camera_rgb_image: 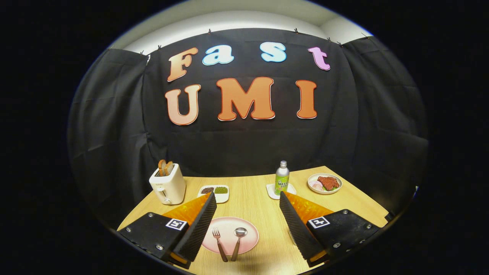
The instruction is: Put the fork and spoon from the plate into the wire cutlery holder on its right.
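Note:
A pink plate [250, 237] lies on the wooden table [252, 202], low between my two fingers. On it a fork [219, 243] lies on the left and a spoon [237, 242] on the right, side by side, heads away from me and handles reaching over the near rim. My gripper [247, 196] is open wide above the table, its black ribbed fingers [198, 225] standing on either side of the plate with nothing between the pads. The right finger [296, 225] hides the table just to the right of the plate.
Beyond the fingers, a white toaster [167, 186] with bread slices stands at the back left. A small white two-part dish [214, 193] of beans is beside it. A green bottle [282, 178] stands on a white coaster, and a plate of food [324, 183] sits at the back right.

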A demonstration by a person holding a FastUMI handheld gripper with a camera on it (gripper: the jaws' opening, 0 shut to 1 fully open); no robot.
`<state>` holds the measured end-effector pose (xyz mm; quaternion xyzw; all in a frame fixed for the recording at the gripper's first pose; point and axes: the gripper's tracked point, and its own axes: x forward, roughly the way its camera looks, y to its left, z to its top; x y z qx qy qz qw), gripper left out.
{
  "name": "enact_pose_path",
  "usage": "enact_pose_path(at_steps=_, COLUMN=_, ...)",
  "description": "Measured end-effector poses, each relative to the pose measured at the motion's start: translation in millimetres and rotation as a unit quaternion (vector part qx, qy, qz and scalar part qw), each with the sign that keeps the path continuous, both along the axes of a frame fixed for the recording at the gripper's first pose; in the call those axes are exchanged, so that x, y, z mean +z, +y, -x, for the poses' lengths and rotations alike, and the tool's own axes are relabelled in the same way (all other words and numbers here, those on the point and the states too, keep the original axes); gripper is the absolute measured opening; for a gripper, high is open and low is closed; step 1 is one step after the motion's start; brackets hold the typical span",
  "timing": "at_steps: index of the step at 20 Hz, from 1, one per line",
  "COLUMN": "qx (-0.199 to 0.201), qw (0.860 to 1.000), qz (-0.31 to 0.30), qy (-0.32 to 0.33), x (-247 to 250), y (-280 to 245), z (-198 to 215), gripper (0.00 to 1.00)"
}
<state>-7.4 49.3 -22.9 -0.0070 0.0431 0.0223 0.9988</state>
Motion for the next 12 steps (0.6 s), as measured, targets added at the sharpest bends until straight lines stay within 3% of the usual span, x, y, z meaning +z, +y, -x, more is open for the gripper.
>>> enact_pose_path(at_steps=12, qx=0.019, qw=0.998, qz=0.043, qy=0.034, x=-52, y=13, z=-6, gripper=0.99)
